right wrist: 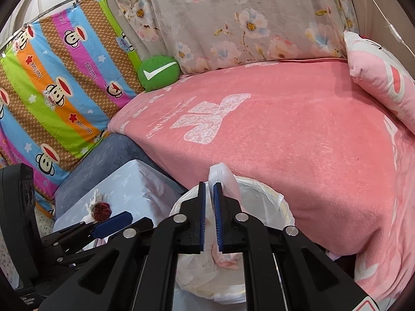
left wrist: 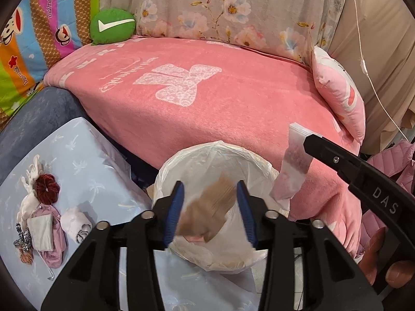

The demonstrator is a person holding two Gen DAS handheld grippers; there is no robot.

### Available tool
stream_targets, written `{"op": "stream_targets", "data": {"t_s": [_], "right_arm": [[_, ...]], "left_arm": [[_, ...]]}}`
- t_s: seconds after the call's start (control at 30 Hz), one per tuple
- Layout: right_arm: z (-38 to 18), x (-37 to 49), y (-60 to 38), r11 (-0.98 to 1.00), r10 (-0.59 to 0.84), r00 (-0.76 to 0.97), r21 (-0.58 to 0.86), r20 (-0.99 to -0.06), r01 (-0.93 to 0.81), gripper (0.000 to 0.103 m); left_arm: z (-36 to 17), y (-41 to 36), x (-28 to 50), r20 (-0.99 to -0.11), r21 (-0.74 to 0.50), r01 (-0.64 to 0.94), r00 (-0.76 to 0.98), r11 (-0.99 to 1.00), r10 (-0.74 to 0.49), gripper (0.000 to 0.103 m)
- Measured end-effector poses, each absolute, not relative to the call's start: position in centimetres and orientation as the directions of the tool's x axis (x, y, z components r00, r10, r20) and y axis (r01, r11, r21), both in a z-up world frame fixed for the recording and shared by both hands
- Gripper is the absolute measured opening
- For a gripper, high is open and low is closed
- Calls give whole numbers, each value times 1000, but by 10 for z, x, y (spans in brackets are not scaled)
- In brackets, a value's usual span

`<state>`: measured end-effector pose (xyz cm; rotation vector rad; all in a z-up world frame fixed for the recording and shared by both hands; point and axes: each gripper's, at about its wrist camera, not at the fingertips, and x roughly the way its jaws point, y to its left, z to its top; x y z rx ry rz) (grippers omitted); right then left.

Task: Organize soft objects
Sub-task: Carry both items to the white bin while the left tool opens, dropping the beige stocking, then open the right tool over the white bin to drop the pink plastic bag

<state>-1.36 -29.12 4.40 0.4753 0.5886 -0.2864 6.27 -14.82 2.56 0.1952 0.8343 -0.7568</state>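
Observation:
My left gripper (left wrist: 211, 212) is open above a round bin lined with a white plastic bag (left wrist: 207, 147). A blurred brown piece (left wrist: 207, 212) is between its blue pads (left wrist: 179, 212), over the bin's mouth. From the right, my right gripper (left wrist: 307, 142) is shut on a thin white and brown packet (left wrist: 293, 165) that hangs beside the bin's rim. In the right wrist view the right gripper (right wrist: 209, 185) pinches that packet (right wrist: 223, 173) over the bin (right wrist: 269, 189). The left gripper (right wrist: 111, 224) shows at lower left.
A table under a light blue cloth (left wrist: 85, 160) holds a dark red scrunchie (left wrist: 46, 188), a rolled white sock (left wrist: 76, 224) and a lilac cloth (left wrist: 55, 241). Behind lies a sofa with a pink blanket (left wrist: 207, 98), a green cushion (left wrist: 112, 26) and a pink pillow (left wrist: 337, 90).

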Motion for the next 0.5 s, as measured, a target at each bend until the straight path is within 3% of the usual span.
{"op": "stream_targets", "data": {"t_s": [0.27, 0.5], "right_arm": [[42, -12, -290, 851, -120, 797, 352, -592, 390, 26], [36, -6, -283, 855, -99, 790, 354, -605, 378, 27]], "left_arm": [[27, -143, 66, -727, -128, 657, 447, 743, -520, 46], [27, -132, 70, -724, -140, 638, 456, 757, -517, 46]]}}
